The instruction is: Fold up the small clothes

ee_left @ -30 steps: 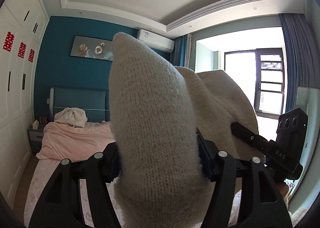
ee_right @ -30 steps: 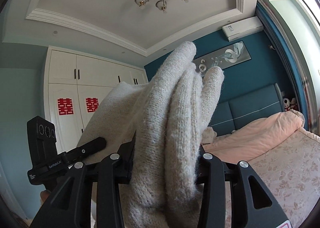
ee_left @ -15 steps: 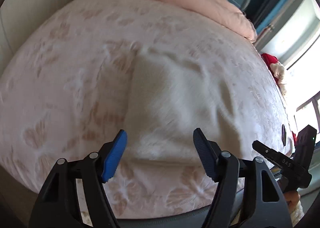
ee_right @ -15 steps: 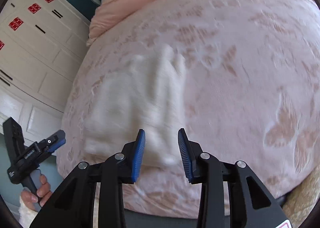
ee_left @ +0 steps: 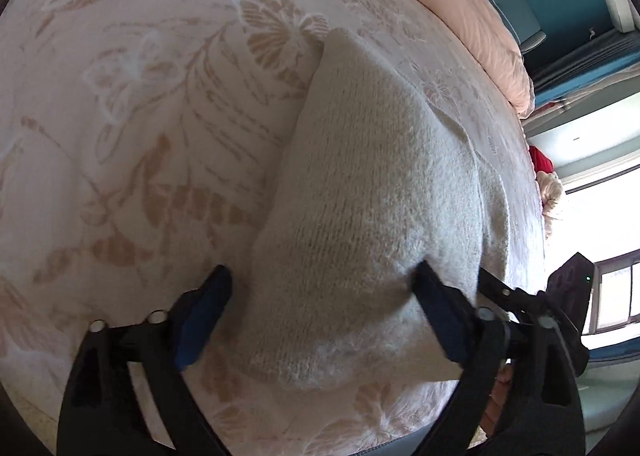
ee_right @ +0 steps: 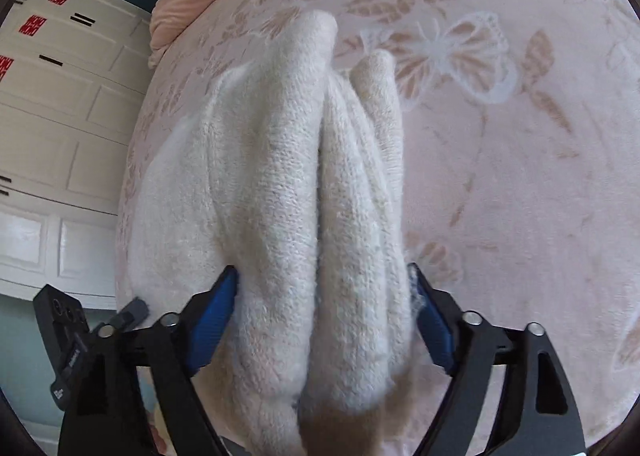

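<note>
A cream knitted garment (ee_left: 372, 192) lies folded on the pink floral bedspread (ee_left: 132, 104). My left gripper (ee_left: 324, 304) is open, its blue pads wide apart around the garment's near left edge. In the right wrist view the garment (ee_right: 304, 184) shows bunched thick folds, and my right gripper (ee_right: 324, 304) stands with its jaws apart on either side of the near folds. Whether the pads press the knit is unclear. The other gripper shows at the lower right of the left view (ee_left: 560, 308) and the lower left of the right view (ee_right: 68, 332).
A pink duvet (ee_left: 460, 8) lies at the head of the bed by a blue headboard (ee_left: 520, 4). White wardrobe doors (ee_right: 52, 128) stand left of the bed. A red and cream item (ee_left: 544, 176) lies by the bright window side.
One second ago both grippers held the garment up in the air, shut on it. They let it drop onto the bed, then moved down close around its near edge.
</note>
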### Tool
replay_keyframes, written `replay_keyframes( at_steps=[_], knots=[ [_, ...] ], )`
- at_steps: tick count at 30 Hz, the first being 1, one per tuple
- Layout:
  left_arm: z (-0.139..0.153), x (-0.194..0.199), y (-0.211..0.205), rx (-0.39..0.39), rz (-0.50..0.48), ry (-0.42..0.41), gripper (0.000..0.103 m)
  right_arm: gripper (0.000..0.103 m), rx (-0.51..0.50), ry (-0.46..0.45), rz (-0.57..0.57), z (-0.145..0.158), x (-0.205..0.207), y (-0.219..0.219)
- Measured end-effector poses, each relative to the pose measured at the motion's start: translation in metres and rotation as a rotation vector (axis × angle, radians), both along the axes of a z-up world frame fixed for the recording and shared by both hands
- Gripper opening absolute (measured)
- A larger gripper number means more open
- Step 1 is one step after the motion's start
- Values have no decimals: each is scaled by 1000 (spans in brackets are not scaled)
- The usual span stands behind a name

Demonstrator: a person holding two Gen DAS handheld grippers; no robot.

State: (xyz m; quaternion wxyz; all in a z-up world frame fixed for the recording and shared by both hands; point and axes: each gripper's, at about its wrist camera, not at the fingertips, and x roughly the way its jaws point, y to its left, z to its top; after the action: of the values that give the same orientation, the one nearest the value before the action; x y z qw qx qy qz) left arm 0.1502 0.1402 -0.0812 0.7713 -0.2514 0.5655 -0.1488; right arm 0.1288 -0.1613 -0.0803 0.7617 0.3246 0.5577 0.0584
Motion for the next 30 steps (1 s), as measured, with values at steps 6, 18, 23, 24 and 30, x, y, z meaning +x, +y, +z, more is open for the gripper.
replay_keyframes(
  at_steps=[6, 18, 23, 24, 30],
  knots=[
    [61, -10, -16, 93, -55, -175, 46, 34, -168, -295, 106, 106, 11, 11],
    [75, -33, -37, 345, -55, -254, 57, 27, -294, -272, 35, 103, -40, -7],
    [53, -18, -72, 464, -131, -244, 64, 1, -423, -54, 181, 29, -23, 22],
    [37, -13, -77, 488, -146, -192, 64, 0, -388, -56, 146, 28, -29, 17],
    [19, -27, -67, 462, -107, -117, 65, 0, -443, -155, 148, 74, -56, 16]
  ],
)
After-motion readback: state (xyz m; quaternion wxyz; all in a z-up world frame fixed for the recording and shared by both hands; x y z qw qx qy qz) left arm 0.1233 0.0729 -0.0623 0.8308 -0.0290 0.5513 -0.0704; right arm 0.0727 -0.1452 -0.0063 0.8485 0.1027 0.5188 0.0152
